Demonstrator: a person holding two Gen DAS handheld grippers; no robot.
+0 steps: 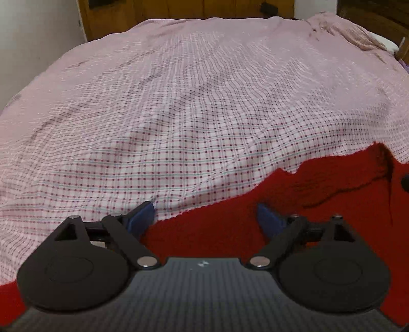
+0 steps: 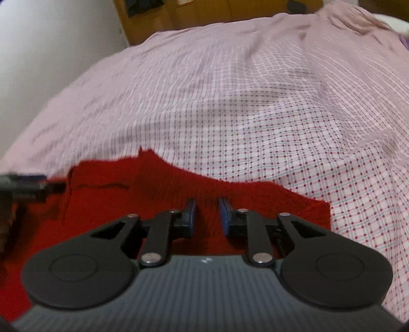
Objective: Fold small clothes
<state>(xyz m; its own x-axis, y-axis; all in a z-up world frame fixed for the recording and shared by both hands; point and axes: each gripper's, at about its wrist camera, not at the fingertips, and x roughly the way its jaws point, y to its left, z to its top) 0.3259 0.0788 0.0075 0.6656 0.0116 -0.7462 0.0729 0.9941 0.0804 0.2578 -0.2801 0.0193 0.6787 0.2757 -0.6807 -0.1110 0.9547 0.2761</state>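
Observation:
A red knitted garment (image 1: 319, 189) lies on the checked pink bedsheet (image 1: 179, 115) at the near edge. My left gripper (image 1: 205, 217) is open wide, its blue pads straddling the garment's left edge. In the right wrist view the same red garment (image 2: 158, 186) lies below my right gripper (image 2: 206, 214). Its blue pads stand a small gap apart over the knit, with red fabric showing between them; whether they pinch it I cannot tell. The left gripper's tip (image 2: 28, 187) shows blurred at the left of that view.
The bedsheet (image 2: 255, 102) stretches far ahead with soft wrinkles. A bunched pink cloth or pillow (image 1: 358, 33) lies at the far right corner. Wooden furniture (image 1: 179, 7) and a white wall (image 1: 33, 38) stand behind the bed.

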